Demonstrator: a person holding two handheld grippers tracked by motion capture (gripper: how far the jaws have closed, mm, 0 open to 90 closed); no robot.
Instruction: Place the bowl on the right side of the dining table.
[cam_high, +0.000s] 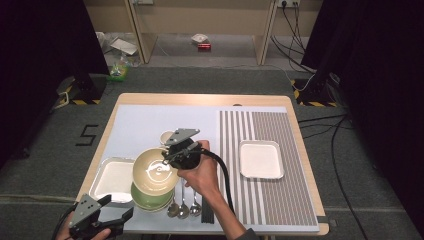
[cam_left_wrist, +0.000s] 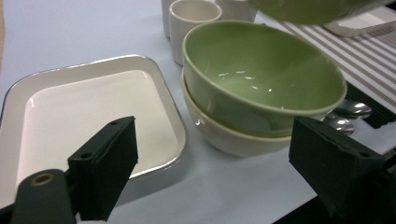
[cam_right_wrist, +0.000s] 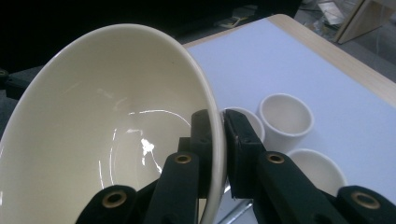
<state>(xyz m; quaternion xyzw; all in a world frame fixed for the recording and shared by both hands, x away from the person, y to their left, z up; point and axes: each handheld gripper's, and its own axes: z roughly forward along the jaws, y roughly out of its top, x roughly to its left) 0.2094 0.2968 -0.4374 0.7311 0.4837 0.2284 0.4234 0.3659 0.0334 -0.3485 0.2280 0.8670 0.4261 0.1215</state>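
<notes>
Left gripper (cam_high: 116, 216) hovers at the pale-blue-covered table's (cam_high: 145, 120) near edge.

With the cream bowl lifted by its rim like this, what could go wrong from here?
1. The right tongs pinch only the rim of the tilted glossy cream ceramic bowl; it might slip or swing.
2. It hangs over the stacked green bowl and near the small white cups, so a drop could chip them.

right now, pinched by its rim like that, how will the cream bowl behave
The cream bowl looks glazed and glossy, so it may slip between the right gripper's jaws. Held at one rim point, it probably wants to swing down. It looks ceramic: stiff, likely to chip if dropped on the stacked bowls.
</notes>
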